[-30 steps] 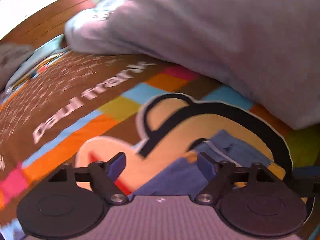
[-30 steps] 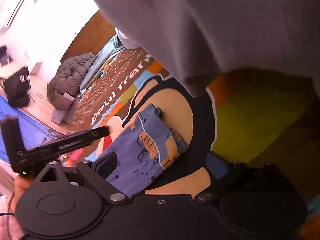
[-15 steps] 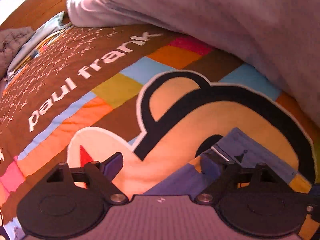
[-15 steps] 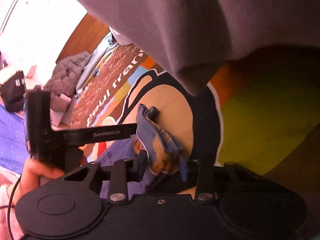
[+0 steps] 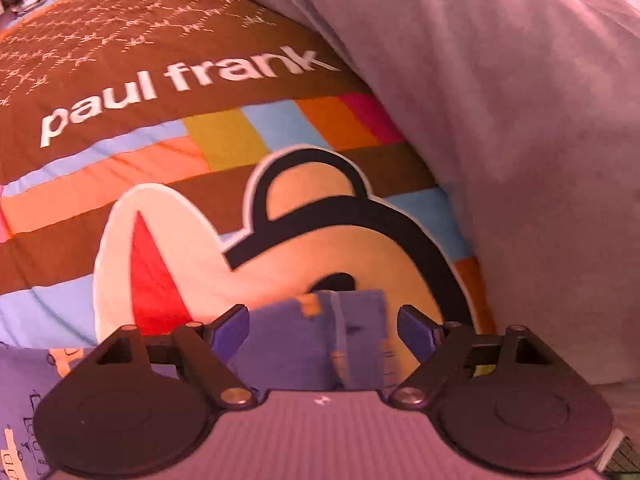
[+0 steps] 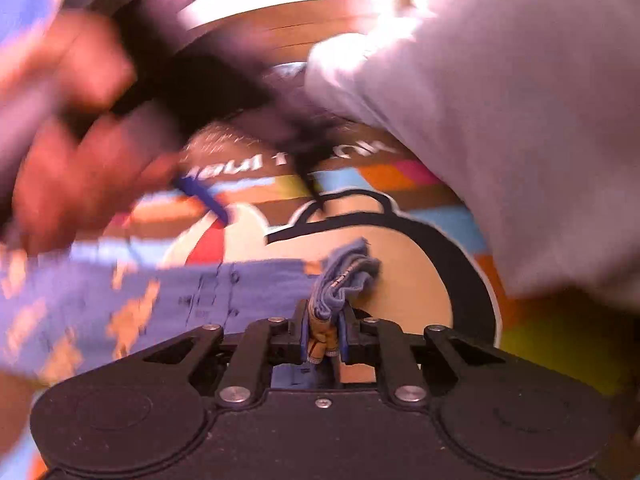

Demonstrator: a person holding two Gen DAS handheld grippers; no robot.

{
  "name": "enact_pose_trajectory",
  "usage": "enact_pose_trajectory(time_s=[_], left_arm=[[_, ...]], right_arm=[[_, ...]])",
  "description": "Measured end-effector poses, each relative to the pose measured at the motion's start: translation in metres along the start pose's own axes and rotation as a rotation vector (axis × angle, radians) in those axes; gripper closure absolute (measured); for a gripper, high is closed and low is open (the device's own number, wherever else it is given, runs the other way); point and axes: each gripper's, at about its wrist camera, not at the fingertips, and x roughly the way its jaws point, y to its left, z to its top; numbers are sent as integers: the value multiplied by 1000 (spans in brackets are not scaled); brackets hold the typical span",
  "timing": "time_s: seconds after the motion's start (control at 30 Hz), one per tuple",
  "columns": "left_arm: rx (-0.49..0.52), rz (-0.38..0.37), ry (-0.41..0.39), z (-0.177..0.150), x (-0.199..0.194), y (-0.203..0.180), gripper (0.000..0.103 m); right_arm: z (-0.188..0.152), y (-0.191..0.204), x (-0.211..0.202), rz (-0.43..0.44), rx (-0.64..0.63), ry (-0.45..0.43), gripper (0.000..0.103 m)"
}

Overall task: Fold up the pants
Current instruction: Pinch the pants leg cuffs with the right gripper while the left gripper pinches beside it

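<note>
Right tongs (image 6: 323, 338) closing, seemingly on pants (image 6: 344, 276) edge

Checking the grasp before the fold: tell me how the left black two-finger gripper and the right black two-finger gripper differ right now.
The left black two-finger gripper stands wide open, with nothing pinched; the right black two-finger gripper is closing on a bunched edge of the blue printed pants. The left hovers over flat cloth; the right has gathered folds between its blue pads. Both point at the same pants on the colourful cartoon blanket.

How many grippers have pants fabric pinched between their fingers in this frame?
1. The right gripper is closing on a bunched edge of the blue pants. The left gripper hangs open above the pants, gripping nothing.
</note>
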Motion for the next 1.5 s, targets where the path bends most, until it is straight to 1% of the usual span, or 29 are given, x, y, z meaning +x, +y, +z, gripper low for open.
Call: enact_pose_trajectory(time_s=[0.1,0.13,0.2,0.3,0.33,0.37,0.43,0.5,0.53,0.57,0.6,0.67,0.7,0.77,0.8,0.83,0.87,0.9,0.93,1.0,1.1,1.17,1.2,1.23,1.27,1.37,1.43,1.5], left_arm=[[51,81,39,1,4,-18,18],[68,96,54,0,6,-24,18],[88,102,79,-1,12,-32,18],[88,82,113,-3,18,-40,18],[88,74,121,-4,20,-41,18],[90,73,129,-5,23,-43,18],[104,97,149,-6,30,-47,17],[121,148,173,-8,39,-50,18],[131,164,181,-8,43,-51,21],[149,173,194,-9,47,-52,31],[156,176,210,-9,50,-52,51],[125,167,256,-8,55,-47,75],[97,165,260,-8,54,-43,82],[49,138,254,-7,50,-35,87],[26,119,252,-7,47,-31,88],[-4,97,249,-7,44,-26,89],[-27,80,248,-7,41,-21,89],[-56,59,247,-6,38,-16,89],[-77,48,245,-7,35,-11,89],[-118,22,236,-7,27,-3,90],[-134,-1,211,-8,12,6,90],[-146,-13,196,-10,1,15,90],[-153,-18,188,-12,-5,20,90],[-163,-25,174,-13,-12,26,90],[-175,-34,162,-15,-18,34,90],[-238,-84,135,-24,-35,63,90],[-289,-135,114,-34,-46,86,90],[-308,-162,85,-47,-58,108,90]], right_arm=[[-2,27,3,-15,-160,6,88],[-3,33,5,-21,-193,9,88],[-2,40,8,-27,-239,9,88],[-3,44,9,-35,-268,5,88],[-8,42,0,-32,-271,5,88],[-8,42,0,-33,-273,6,88],[-8,43,0,-30,-274,8,88],[-8,44,0,-27,-279,11,88],[-8,45,0,-25,-285,12,88],[-8,46,0,-24,-292,12,88],[-9,47,0,-24,-299,12,88],[-9,48,-1,-25,-312,10,88],[-9,48,-2,-27,-316,7,88],[-9,48,-4,-38,-318,1,84],[-9,48,-5,-43,-316,-4,80],[-9,47,-7,-49,-314,-10,69],[-9,47,-8,-62,-314,-16,63],[-9,47,-8,-79,-319,-21,52],[-10,49,-8,-93,-329,-22,45],[-11,53,-6,-116,-357,-22,44],[-14,63,-4,-163,-425,-41,45],[-17,70,-4,-184,-474,-64,53],[-18,74,-5,-190,-495,-83,70],[-19,78,-6,-198,-518,-108,84],[-20,81,-8,-200,-536,-126,87],[-20,92,-15,-169,-567,-178,87],[-18,100,-23,-115,-558,-192,87],[-17,109,-31,-68,-554,-193,87]])
